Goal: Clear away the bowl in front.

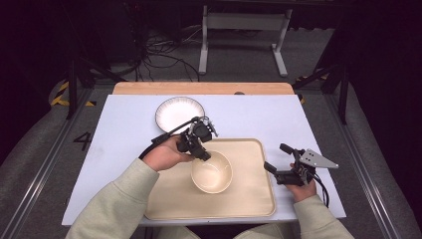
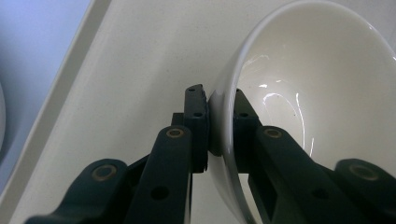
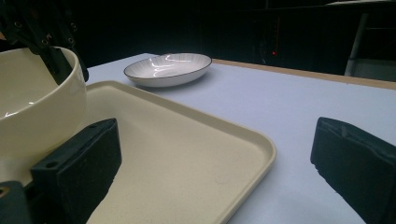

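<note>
Clamping the near-left rim of the cream bowl [image 1: 212, 173], the left gripper [image 1: 201, 152] was held with one jaw inside the wall and one outside, as was shown closely in the left gripper view, where the rim [image 2: 223, 116] was pinched between the two black pads. The bowl was seen on the beige tray [image 1: 249, 199], toward the tray's upper middle, and nothing was seen inside it. Bare tray floor was left on every side of the bowl, most of it toward the tray's near edge and right rim. Whether the bowl's base rested flat on the tray could not be told.

The right gripper [image 1: 278, 157] was held just beyond the tray's right rim, above the pale blue table [image 1: 124, 124], with its jaws spread wide and nothing between them. In the right gripper view the tray's raised corner [image 3: 261, 144] was shown between those jaws, with the bowl [image 3: 37, 107] near the left one and open table surface past the tray's rim.

A white plate with a dark rim [image 1: 180, 113] was set on the table beyond the tray's far-left corner, apart from it and holding nothing; its shallow profile [image 3: 168, 69] was given by the right gripper view. Beyond the plate the table's wooden far edge [image 1: 204, 88] was seen.
</note>
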`<move>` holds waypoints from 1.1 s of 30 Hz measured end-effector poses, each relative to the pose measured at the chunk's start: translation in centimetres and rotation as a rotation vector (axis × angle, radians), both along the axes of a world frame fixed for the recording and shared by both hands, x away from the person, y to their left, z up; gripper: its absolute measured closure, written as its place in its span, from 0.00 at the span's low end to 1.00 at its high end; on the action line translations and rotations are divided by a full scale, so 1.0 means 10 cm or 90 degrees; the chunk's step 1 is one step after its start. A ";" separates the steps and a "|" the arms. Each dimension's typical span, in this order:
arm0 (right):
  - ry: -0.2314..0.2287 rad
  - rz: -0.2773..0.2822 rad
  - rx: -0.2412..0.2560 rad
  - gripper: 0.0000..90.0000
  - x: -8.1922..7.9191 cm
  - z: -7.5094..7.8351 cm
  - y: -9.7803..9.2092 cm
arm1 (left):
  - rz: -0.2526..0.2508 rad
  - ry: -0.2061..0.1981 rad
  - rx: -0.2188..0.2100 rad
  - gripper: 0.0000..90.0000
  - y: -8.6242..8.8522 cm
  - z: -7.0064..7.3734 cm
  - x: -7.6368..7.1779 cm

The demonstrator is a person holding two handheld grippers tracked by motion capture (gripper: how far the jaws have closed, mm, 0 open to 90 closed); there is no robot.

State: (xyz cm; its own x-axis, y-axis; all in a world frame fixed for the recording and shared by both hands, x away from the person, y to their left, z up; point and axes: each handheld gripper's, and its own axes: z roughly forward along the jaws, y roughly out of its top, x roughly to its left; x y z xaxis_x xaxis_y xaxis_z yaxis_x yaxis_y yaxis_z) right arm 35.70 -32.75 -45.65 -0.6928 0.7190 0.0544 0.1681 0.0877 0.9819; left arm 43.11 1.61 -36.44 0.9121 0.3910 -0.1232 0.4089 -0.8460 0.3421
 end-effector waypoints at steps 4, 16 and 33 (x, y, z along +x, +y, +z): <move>0.000 0.000 0.000 0.02 0.00 0.00 0.00 | 0.001 0.000 0.004 0.91 -0.01 -0.03 0.00; 0.000 0.000 0.001 0.02 0.00 0.00 0.00 | -0.003 0.002 0.016 0.91 -0.06 -0.08 0.00; 0.000 0.000 0.001 0.02 0.00 0.00 0.00 | 0.001 0.006 0.017 0.91 -0.05 -0.17 0.02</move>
